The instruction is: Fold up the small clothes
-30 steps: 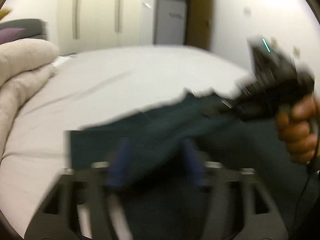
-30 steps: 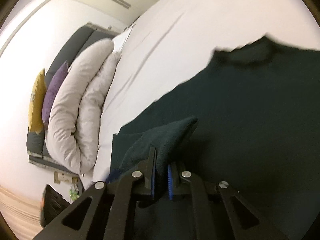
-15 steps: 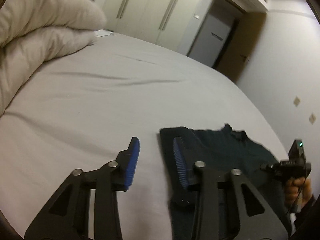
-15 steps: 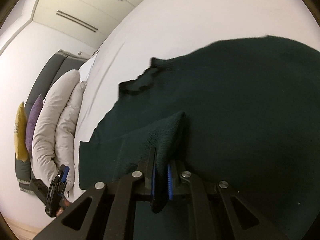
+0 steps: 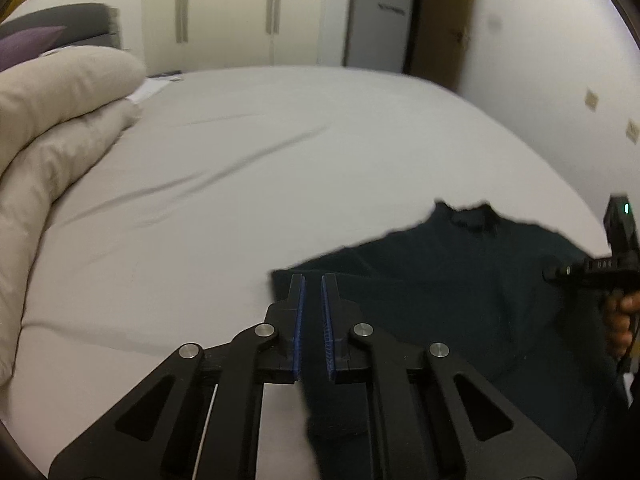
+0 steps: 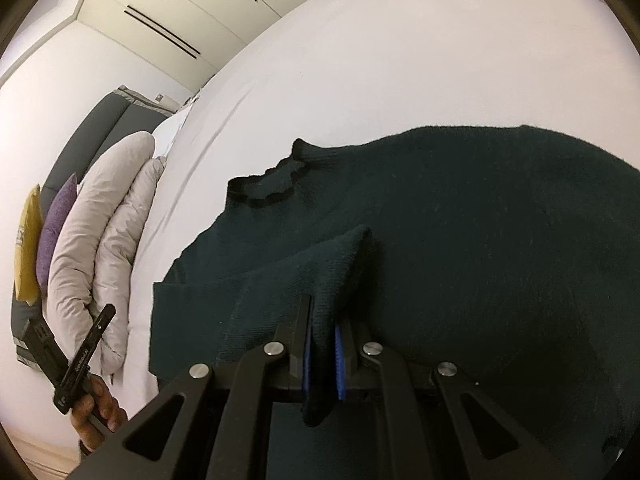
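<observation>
The dark green knitted sweater (image 6: 460,240) is lying flat on the white bed sheet (image 6: 400,60), soft and floppy. The right gripper (image 6: 322,344) is pinching its folded sleeve cuff; the left gripper (image 5: 313,300) is nearly closed, gripping nothing, hovering over the sweater's edge. I'd grab hems, not mid-fabric.

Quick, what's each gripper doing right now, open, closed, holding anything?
Left gripper: nearly closed on the dark green sweater edge.
Right gripper: closed, pinching a fold of the sweater.
</observation>
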`<action>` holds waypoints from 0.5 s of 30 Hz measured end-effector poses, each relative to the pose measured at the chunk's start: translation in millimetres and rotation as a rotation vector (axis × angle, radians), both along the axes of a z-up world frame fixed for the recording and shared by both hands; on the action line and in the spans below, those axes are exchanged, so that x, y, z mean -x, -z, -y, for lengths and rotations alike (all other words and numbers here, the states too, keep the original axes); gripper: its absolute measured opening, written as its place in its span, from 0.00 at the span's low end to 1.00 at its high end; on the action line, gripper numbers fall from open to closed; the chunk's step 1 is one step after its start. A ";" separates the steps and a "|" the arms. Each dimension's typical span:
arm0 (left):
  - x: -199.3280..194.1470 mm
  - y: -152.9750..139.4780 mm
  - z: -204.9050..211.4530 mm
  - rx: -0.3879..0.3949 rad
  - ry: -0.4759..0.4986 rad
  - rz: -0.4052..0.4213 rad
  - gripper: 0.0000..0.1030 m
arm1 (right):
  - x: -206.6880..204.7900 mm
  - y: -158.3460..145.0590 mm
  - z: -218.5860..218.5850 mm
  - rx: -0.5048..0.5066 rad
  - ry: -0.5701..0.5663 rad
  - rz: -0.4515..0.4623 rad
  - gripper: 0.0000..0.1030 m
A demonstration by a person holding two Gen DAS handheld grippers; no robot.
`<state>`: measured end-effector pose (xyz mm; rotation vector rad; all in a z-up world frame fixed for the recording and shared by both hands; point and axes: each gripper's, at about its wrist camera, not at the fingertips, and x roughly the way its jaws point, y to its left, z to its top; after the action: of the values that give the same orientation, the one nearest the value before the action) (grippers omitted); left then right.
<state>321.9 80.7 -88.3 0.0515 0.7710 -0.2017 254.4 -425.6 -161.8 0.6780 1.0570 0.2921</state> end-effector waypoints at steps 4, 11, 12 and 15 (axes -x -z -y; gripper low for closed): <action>-15.7 26.3 27.4 -0.089 0.014 -0.069 0.07 | 0.0 10.8 3.9 -0.030 0.008 -0.030 0.10; -26.5 82.2 44.9 -0.230 0.017 -0.122 0.07 | 10.1 20.1 18.3 -0.092 0.044 -0.038 0.08; -26.3 83.0 48.5 -0.246 0.016 -0.116 0.07 | 10.8 21.8 18.7 -0.098 0.048 -0.035 0.07; -27.9 85.1 51.6 -0.245 0.019 -0.112 0.07 | 13.7 24.1 18.6 -0.105 0.068 -0.030 0.07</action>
<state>349.9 29.2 -173.4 0.2820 0.9039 -0.1280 240.7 -444.2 -185.9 0.8129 1.0506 0.2807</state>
